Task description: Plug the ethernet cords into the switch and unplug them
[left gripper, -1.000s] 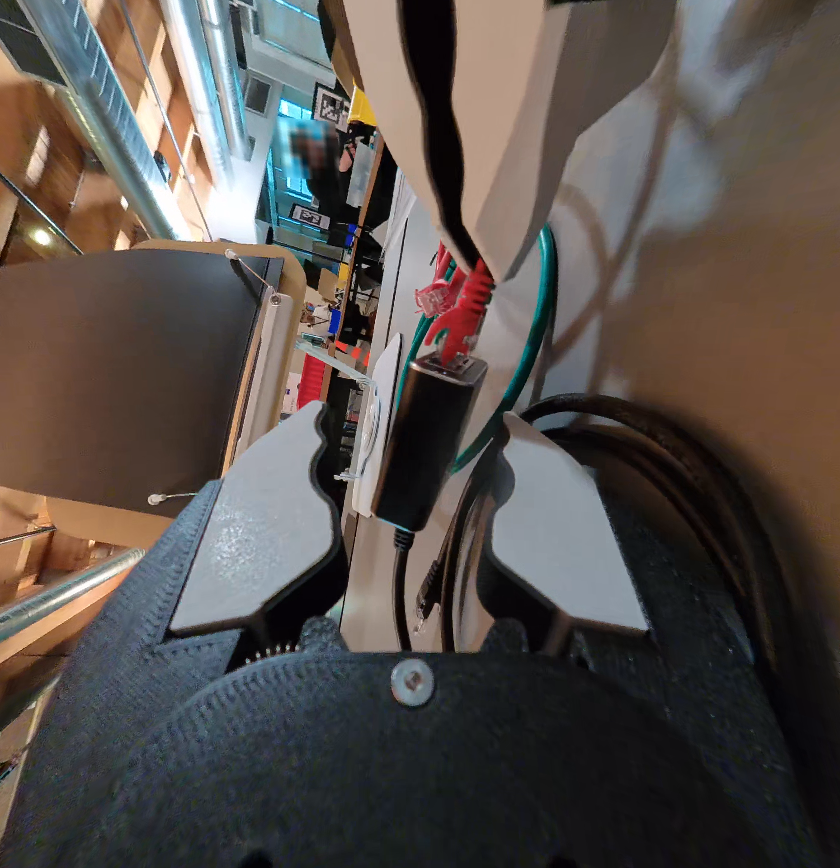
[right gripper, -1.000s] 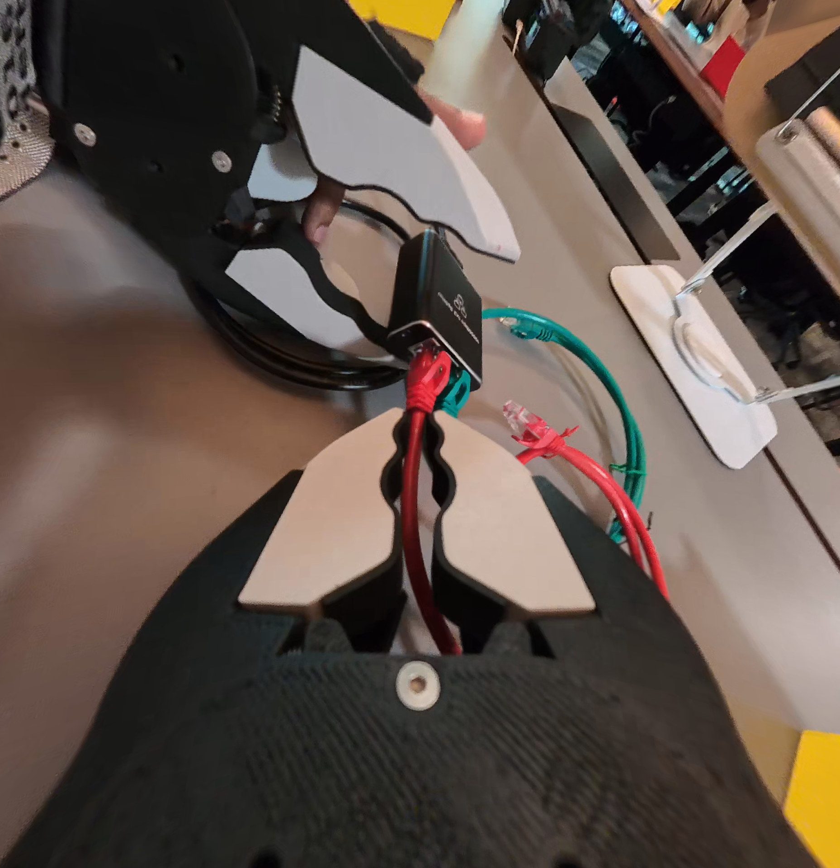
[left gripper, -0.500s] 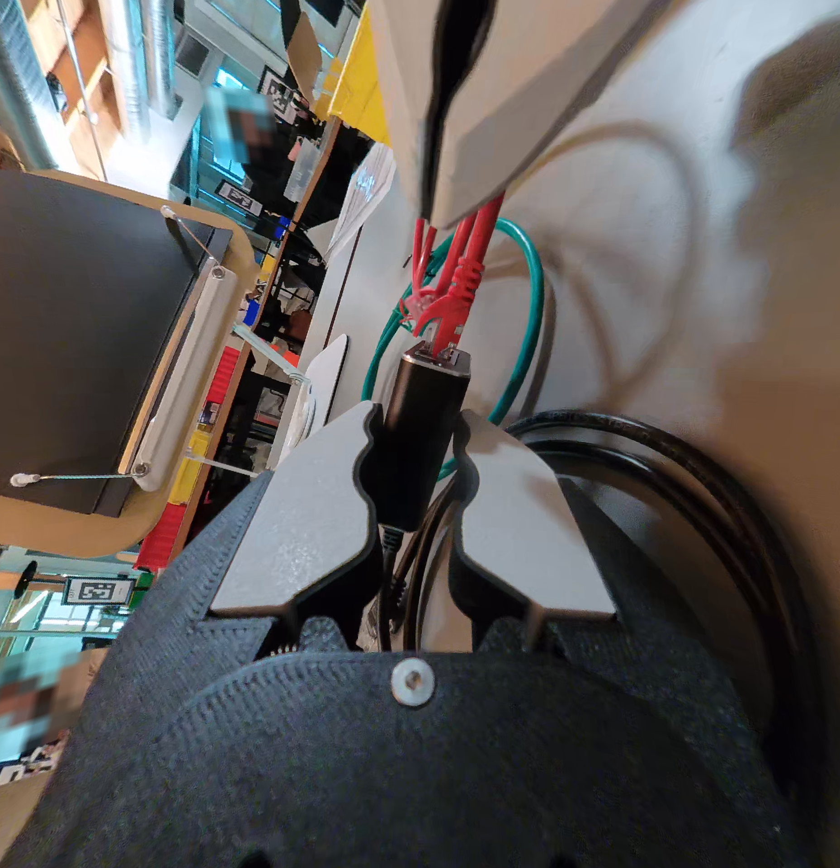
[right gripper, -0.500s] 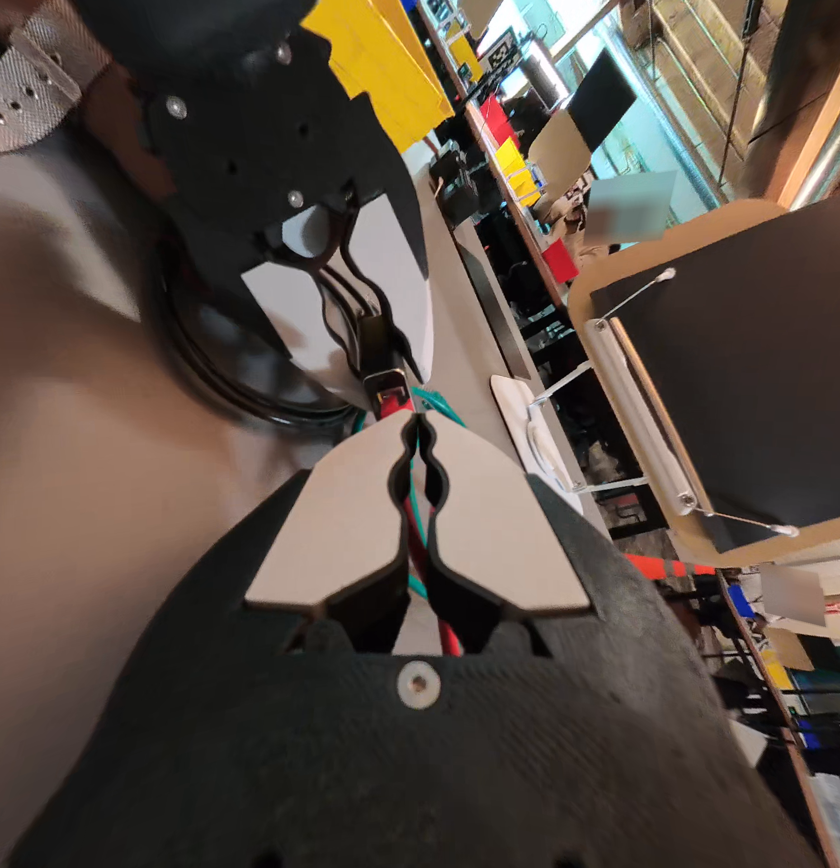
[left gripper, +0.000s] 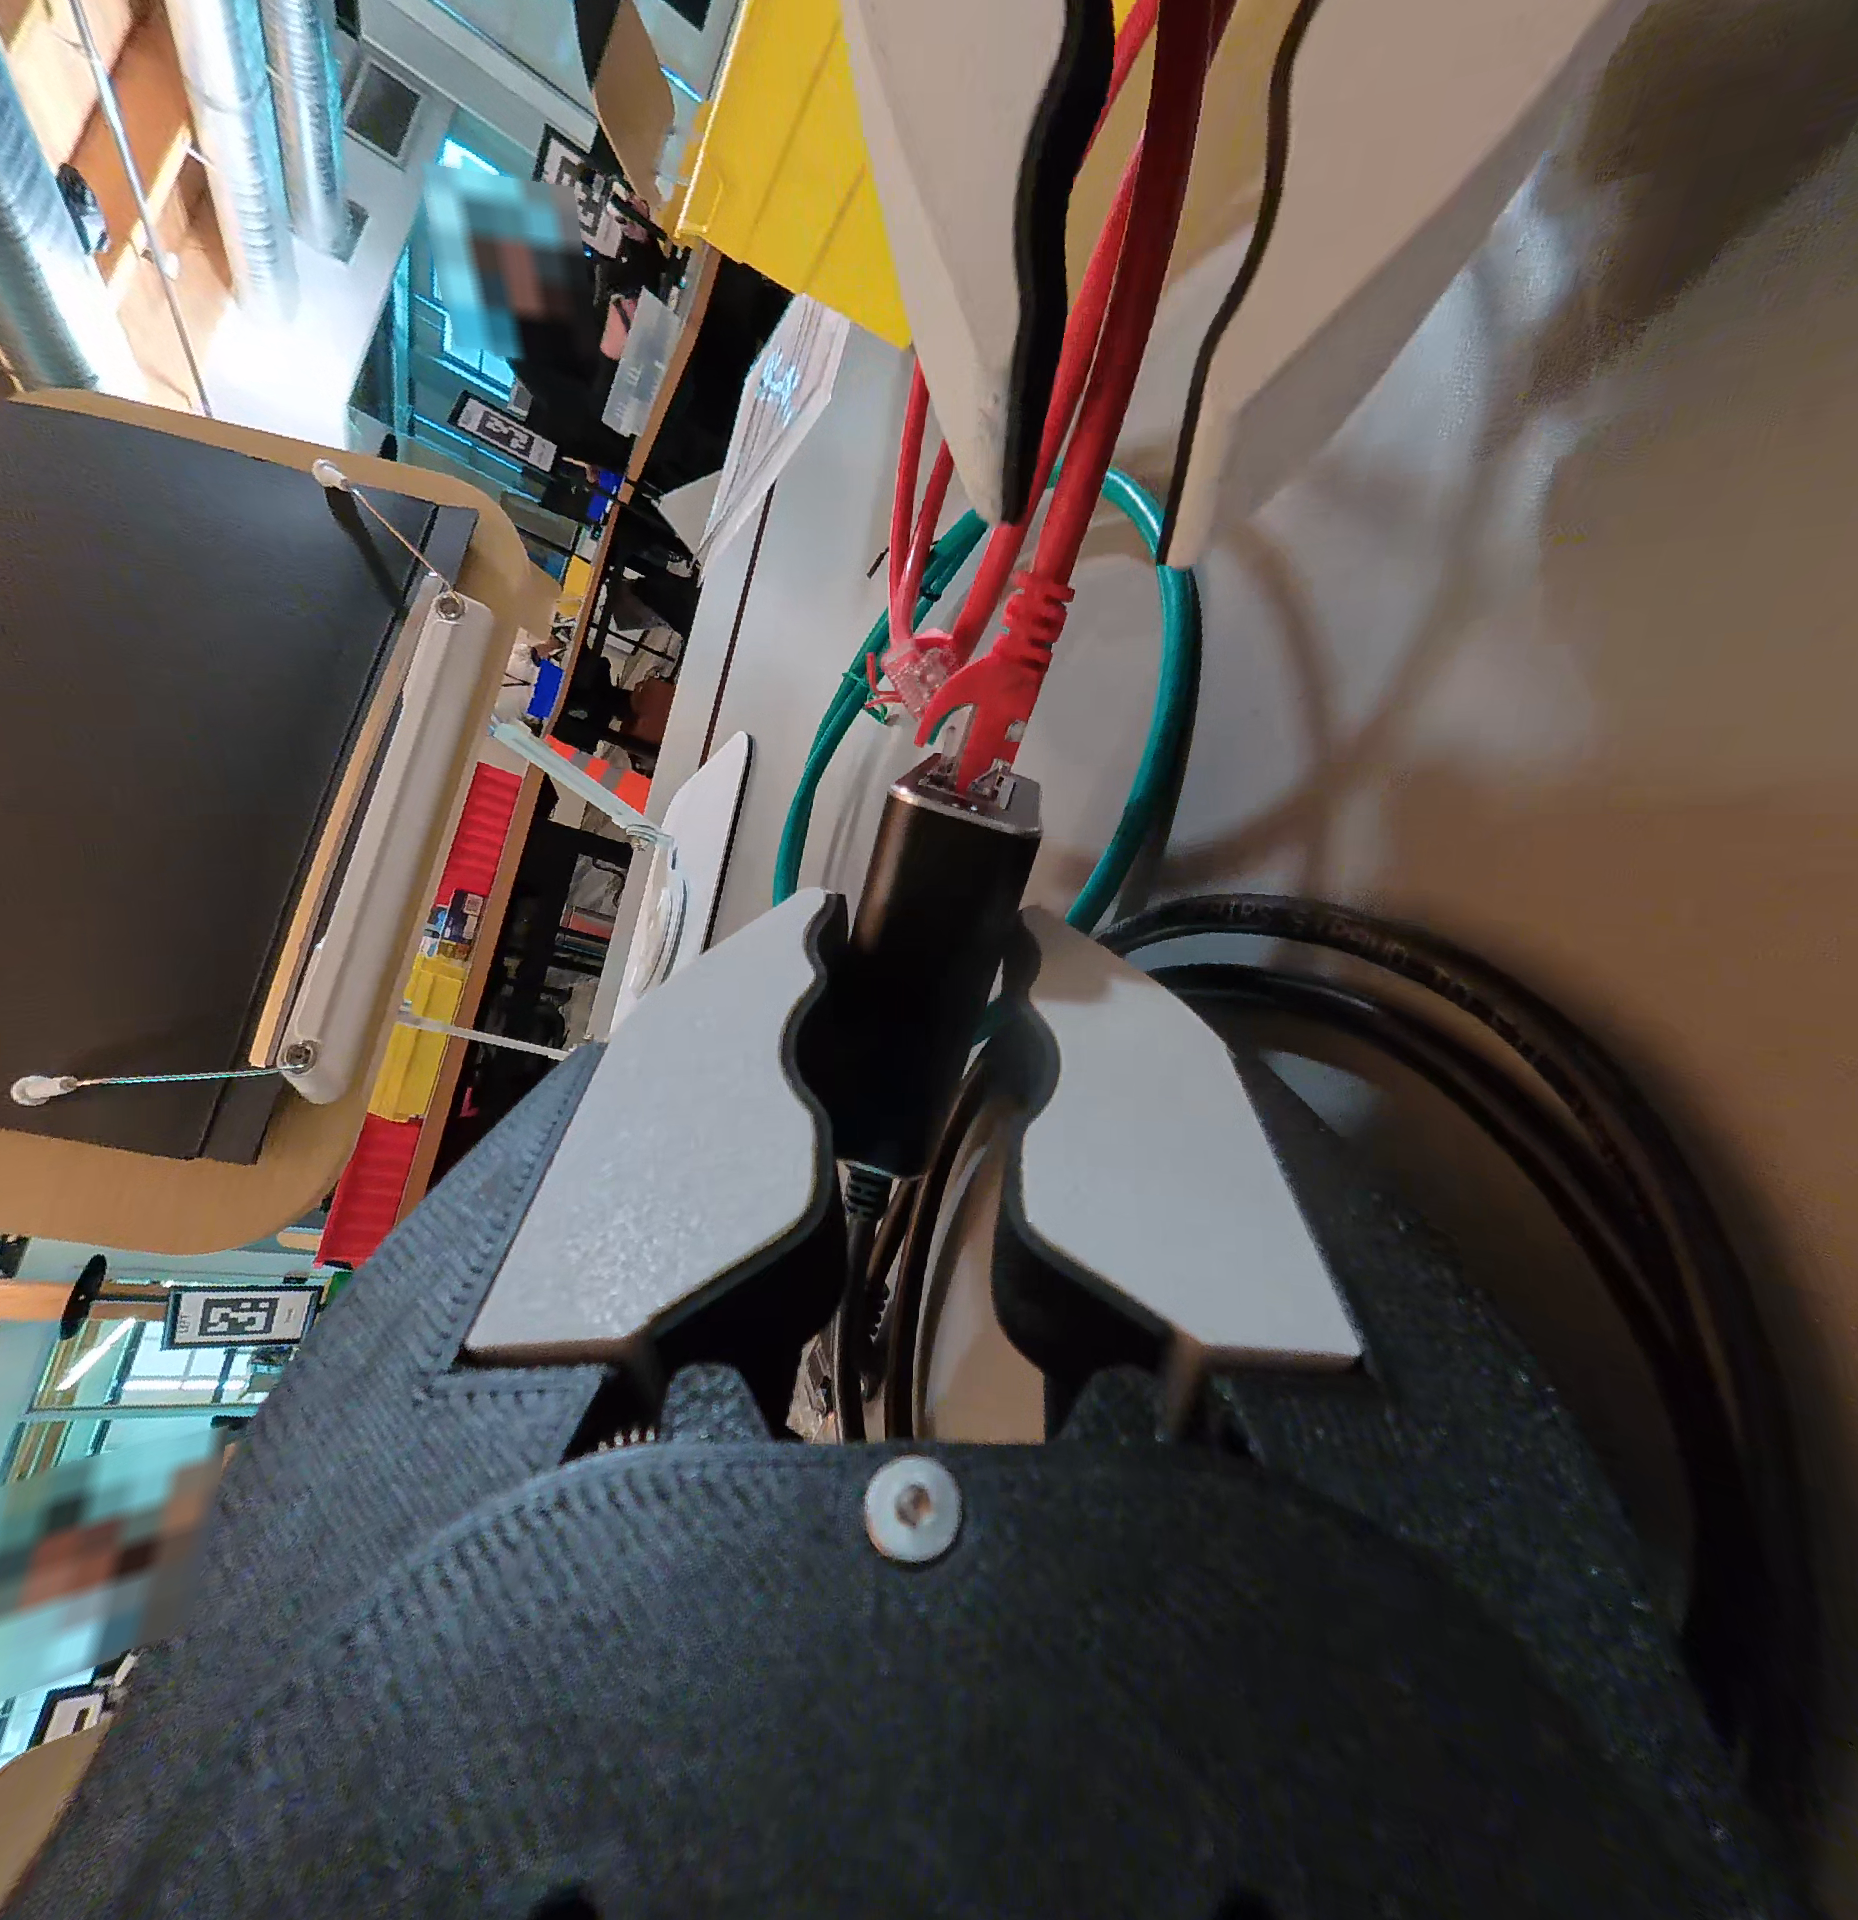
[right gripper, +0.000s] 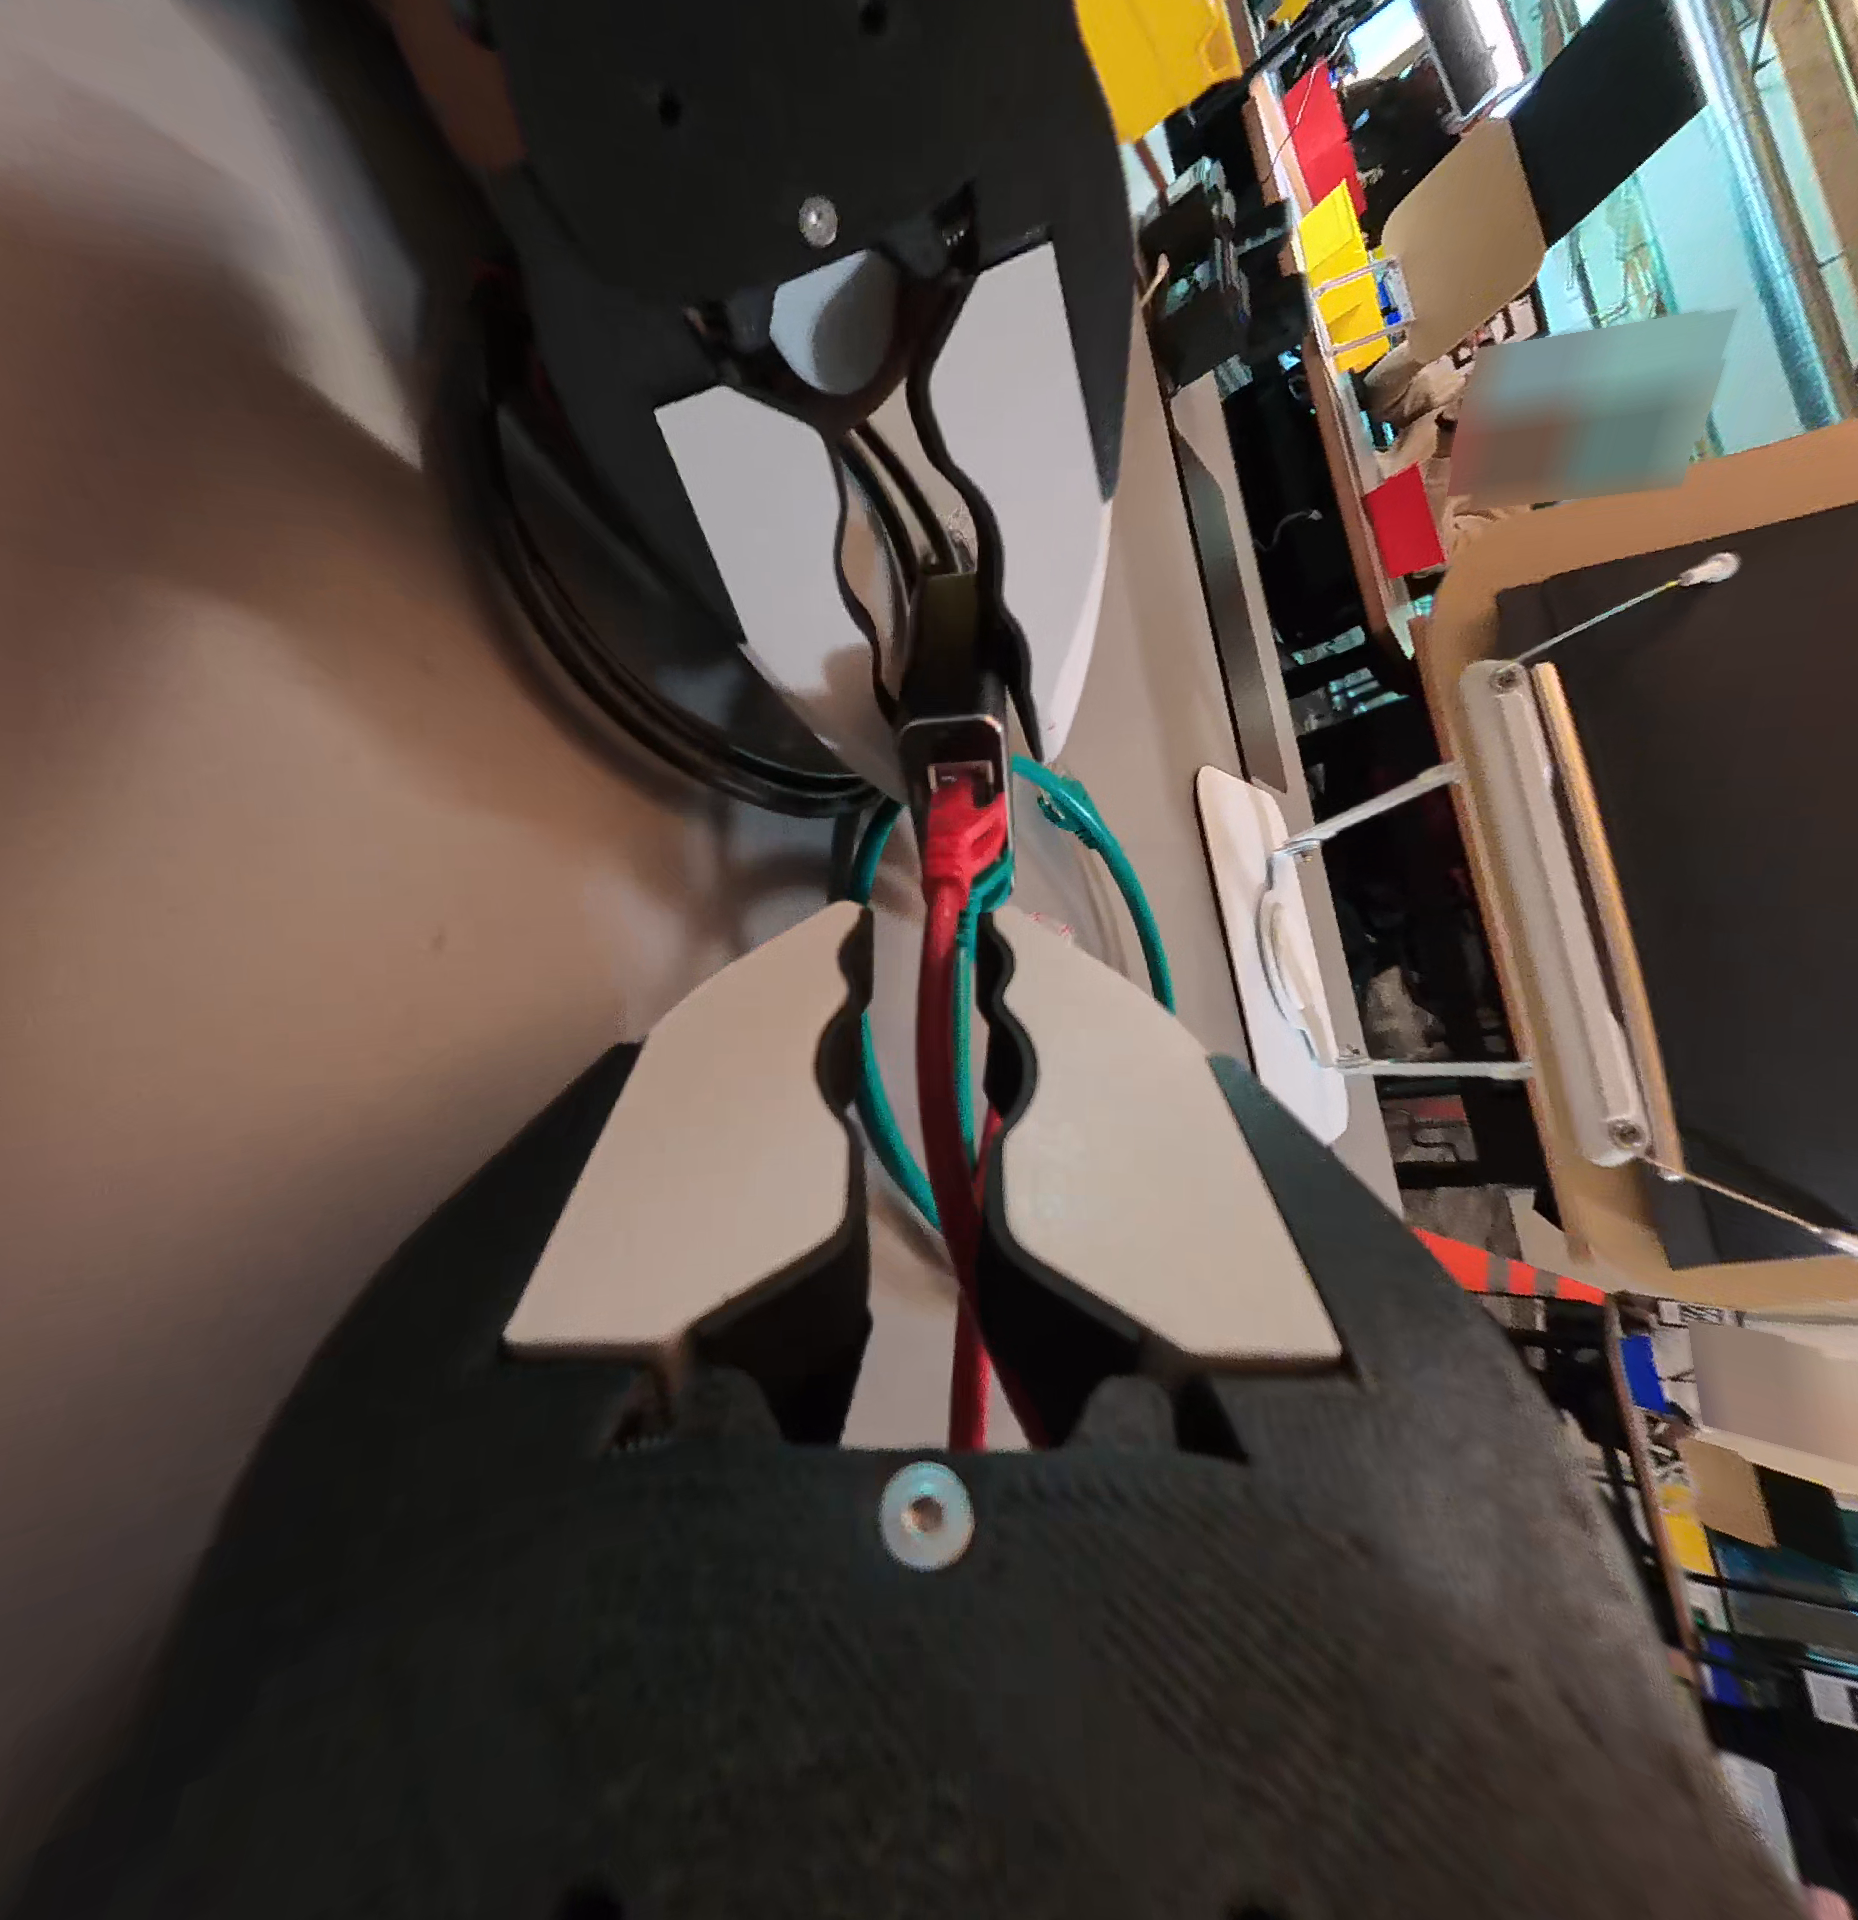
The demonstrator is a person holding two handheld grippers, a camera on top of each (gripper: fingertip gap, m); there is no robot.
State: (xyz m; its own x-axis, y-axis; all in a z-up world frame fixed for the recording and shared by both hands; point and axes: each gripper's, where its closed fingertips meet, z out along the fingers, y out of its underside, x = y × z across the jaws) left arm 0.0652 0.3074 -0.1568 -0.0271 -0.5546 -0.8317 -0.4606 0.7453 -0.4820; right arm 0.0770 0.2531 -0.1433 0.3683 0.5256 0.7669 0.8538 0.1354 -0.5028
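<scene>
My left gripper (left gripper: 925, 914) is shut on a small black switch (left gripper: 946, 883) and holds it off the grey table (left gripper: 1527, 623). A red ethernet cord (left gripper: 1018, 665) is plugged into the switch's front port (right gripper: 961, 774). A green cord's plug (right gripper: 992, 883) sits right beside it at the switch. My right gripper (right gripper: 930, 925) faces the switch, and its jaws stand apart. The red cord (right gripper: 946, 1091) runs loose between them. The red cord's other plug (left gripper: 920, 665) and the green cord's other plug (right gripper: 1060, 805) lie free on the table.
A coil of thick black cable (left gripper: 1527, 1039) lies on the table under the left gripper. A white stand base (right gripper: 1268, 935) sits to one side, near a black panel in a tan frame (right gripper: 1735, 883). Yellow bins (left gripper: 790, 156) stand at the far end.
My left gripper has closed on the switch, which it only flanked a second ago. My right gripper has opened off the red cord. Both views have rolled.
</scene>
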